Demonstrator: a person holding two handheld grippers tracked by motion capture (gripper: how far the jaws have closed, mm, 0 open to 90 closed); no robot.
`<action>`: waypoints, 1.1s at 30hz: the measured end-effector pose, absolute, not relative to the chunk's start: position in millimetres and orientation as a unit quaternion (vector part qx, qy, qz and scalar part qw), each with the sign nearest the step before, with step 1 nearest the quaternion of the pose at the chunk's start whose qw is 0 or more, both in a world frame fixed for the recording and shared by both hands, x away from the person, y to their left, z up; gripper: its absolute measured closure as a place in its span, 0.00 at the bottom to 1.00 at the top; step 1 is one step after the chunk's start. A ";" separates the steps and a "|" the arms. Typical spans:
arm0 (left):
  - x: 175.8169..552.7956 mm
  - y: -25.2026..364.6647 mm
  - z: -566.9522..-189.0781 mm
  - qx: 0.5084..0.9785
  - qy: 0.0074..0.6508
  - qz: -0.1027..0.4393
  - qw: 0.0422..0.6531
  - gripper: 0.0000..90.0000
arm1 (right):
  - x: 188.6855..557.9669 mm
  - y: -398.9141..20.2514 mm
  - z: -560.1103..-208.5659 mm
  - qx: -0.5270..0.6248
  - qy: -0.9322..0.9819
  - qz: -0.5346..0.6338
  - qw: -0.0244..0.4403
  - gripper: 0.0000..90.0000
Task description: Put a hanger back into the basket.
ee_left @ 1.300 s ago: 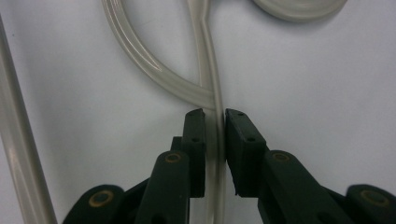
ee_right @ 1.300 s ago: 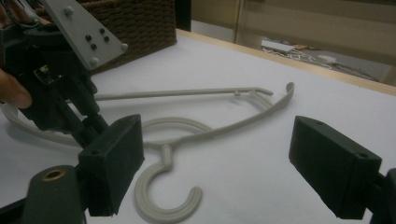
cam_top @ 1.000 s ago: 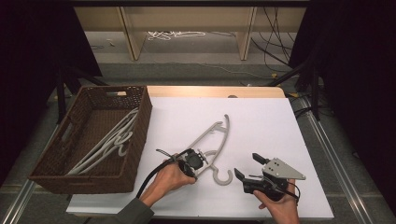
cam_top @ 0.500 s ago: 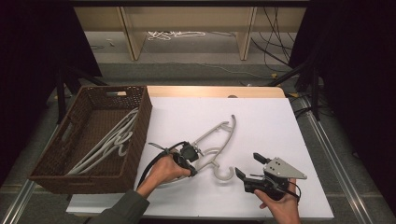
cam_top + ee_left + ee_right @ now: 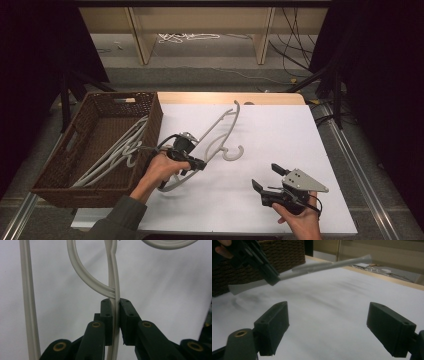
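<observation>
- Left tongs (image 5: 196,164) pinch hanger (image 5: 220,131); its long axis runs up-right away from them, basket (image 5: 60,165) just to their left.
- Right tongs (image 5: 267,178) spread, empty, well apart.

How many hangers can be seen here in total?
At least 3: one hanger held in the left gripper above the table, two or more overlapping in the basket; their exact number is unclear.
</observation>
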State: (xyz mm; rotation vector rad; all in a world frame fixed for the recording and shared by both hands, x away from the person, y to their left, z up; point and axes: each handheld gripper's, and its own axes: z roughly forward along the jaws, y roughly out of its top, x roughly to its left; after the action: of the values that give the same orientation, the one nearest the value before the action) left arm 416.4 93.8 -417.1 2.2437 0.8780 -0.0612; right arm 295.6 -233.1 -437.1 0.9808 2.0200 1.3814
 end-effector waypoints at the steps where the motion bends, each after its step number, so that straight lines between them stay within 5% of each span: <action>1: 416.4 95.5 -414.2 0.862 0.346 -0.025 0.369 0.91 | 295.6 -233.0 -437.0 0.360 0.742 0.507 0.250 0.21; 20: 414.1 113.6 -356.0 0.790 0.363 -0.057 0.491 0.91 | 295.9 -233.1 -437.5 0.362 0.739 0.509 0.253 0.21; 33: 397.7 141.7 -306.3 0.770 0.345 -0.029 0.536 0.91 | 295.8 -233.4 -437.4 0.362 0.741 0.506 0.251 0.21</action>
State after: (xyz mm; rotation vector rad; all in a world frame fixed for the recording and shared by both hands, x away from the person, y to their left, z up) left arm 397.7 141.7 -306.3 1.8330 0.8204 -0.0679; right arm 295.8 -233.4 -437.4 0.9846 2.0175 1.3775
